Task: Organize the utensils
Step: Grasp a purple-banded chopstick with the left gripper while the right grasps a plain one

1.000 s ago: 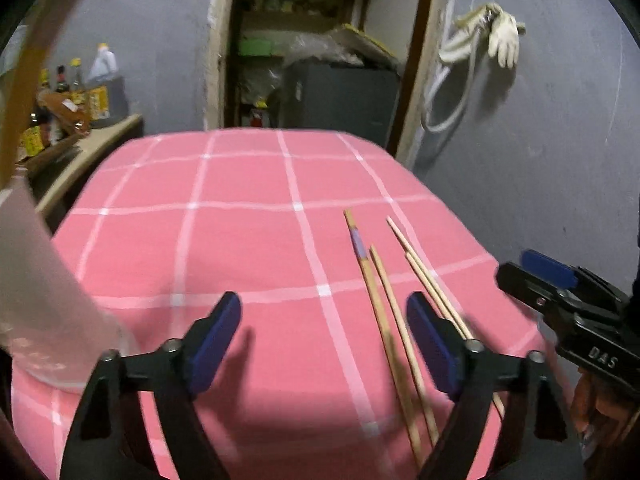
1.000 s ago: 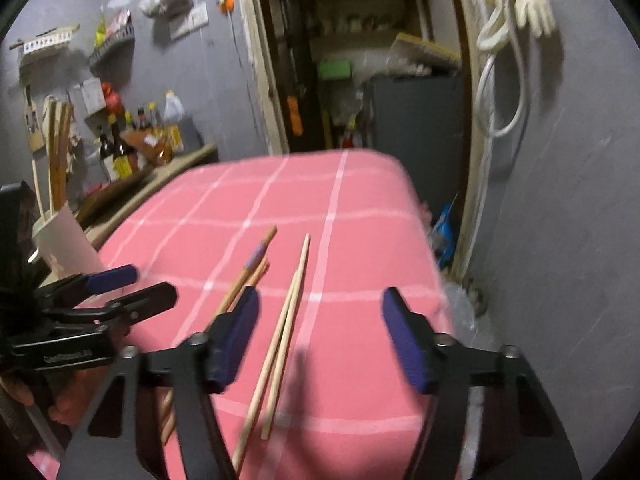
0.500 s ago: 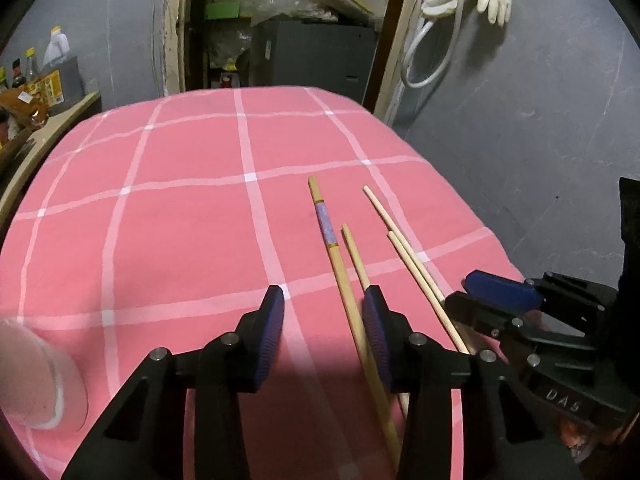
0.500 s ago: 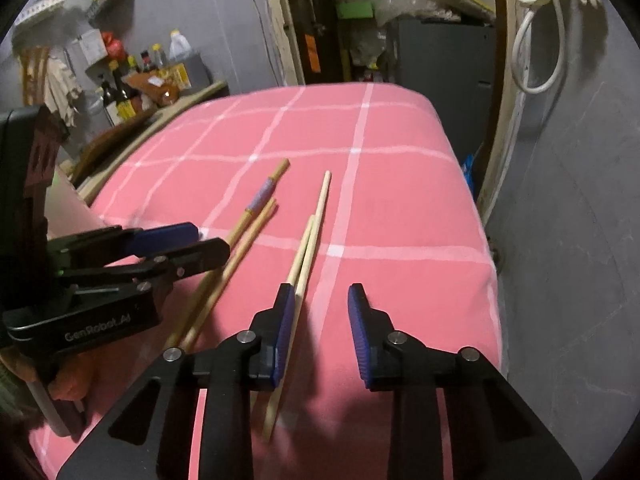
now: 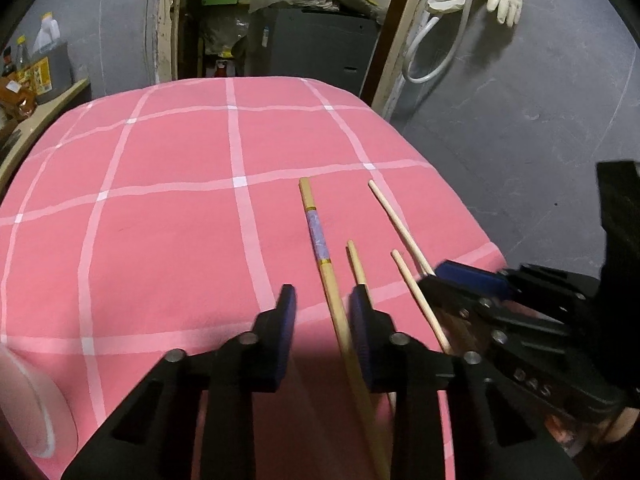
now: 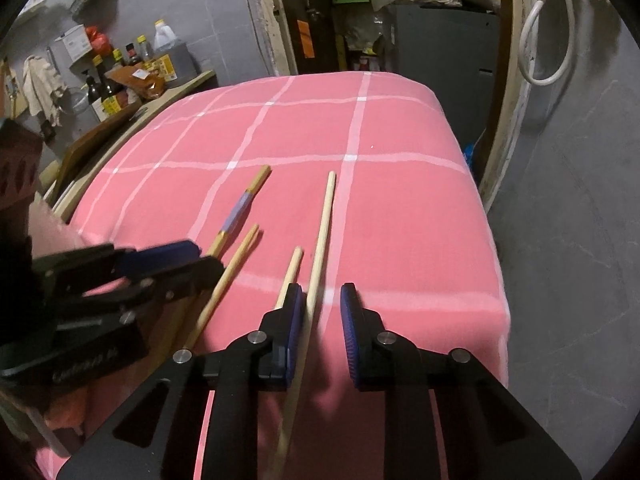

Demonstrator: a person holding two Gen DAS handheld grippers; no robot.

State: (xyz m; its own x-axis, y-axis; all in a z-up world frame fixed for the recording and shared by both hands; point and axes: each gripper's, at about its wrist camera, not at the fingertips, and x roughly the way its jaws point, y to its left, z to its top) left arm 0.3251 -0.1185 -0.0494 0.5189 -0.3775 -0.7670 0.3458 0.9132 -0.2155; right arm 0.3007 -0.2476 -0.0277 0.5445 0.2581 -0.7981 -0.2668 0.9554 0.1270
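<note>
Several wooden chopsticks lie side by side on the pink checked tablecloth (image 5: pixel 168 240). My left gripper (image 5: pixel 323 322) straddles the chopstick with a purple band (image 5: pixel 316 236). Its jaws are closing; the stick runs along the right pad and a gap stays at the left pad. A shorter plain chopstick (image 5: pixel 356 262) lies just right of it. My right gripper (image 6: pixel 322 320) straddles the long plain chopstick (image 6: pixel 324 220). Its jaws are closing too, with the stick against the left pad and clear of the right one. Another plain chopstick (image 6: pixel 292 268) lies just outside that left pad.
A white cup (image 5: pixel 28 404) stands at the near left of the table. The cloth's right edge (image 6: pixel 492 240) drops to a grey floor. Bottles (image 6: pixel 104 88) crowd a shelf at the left. A doorway with a dark cabinet (image 5: pixel 316 48) is behind the table.
Both grippers moved forward and down over the chopsticks and their jaws narrowed from wide to close around one stick each. The white cup slid towards the left edge of the left wrist view.
</note>
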